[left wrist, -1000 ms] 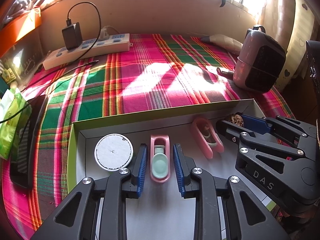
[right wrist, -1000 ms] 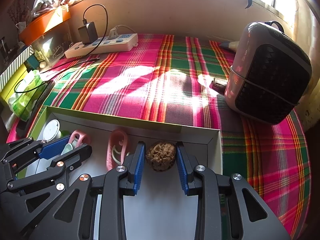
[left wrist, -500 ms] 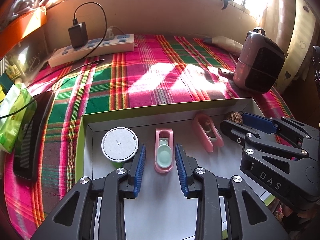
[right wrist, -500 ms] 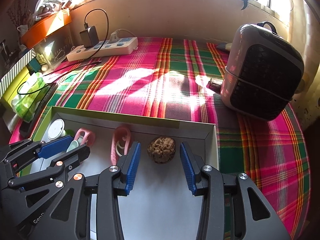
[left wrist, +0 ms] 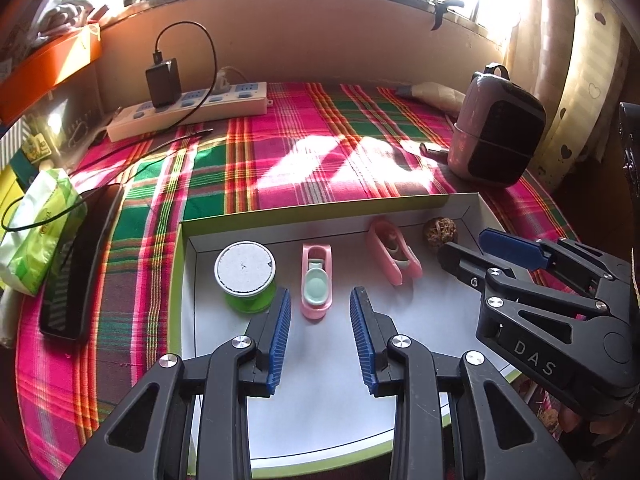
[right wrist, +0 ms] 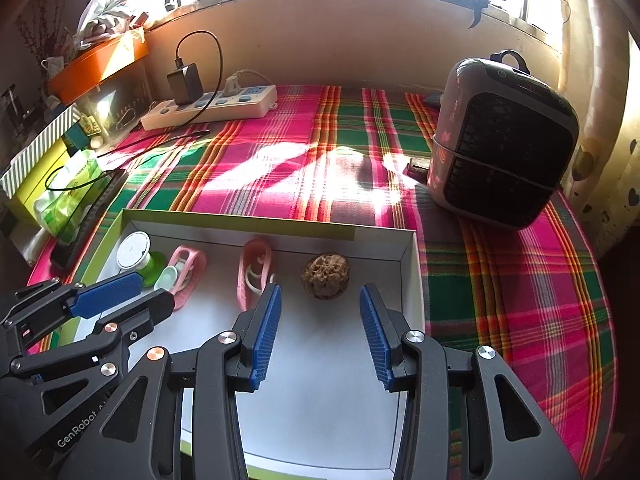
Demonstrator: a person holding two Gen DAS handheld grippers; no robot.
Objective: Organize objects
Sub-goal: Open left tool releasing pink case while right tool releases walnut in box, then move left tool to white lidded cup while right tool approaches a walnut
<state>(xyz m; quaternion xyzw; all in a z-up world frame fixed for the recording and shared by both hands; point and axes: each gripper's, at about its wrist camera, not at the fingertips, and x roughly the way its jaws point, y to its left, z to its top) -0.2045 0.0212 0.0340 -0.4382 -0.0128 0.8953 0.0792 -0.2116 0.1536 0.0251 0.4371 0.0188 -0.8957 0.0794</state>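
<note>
Left gripper [left wrist: 318, 334] and right gripper [right wrist: 320, 334] now wider, empty, farther from tray [left wrist: 320, 216] items

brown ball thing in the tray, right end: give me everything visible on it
The brown ball is roundish with a rough, pitted, wrinkled surface, like a walnut or a woven rattan ball; which one is unclear. It rests on the white floor of the shallow tray, near the far right corner, apart from the walls and from the pink clip on its left. The right tongs stand open just short of it, not touching. The left wrist view shows it too.
</note>
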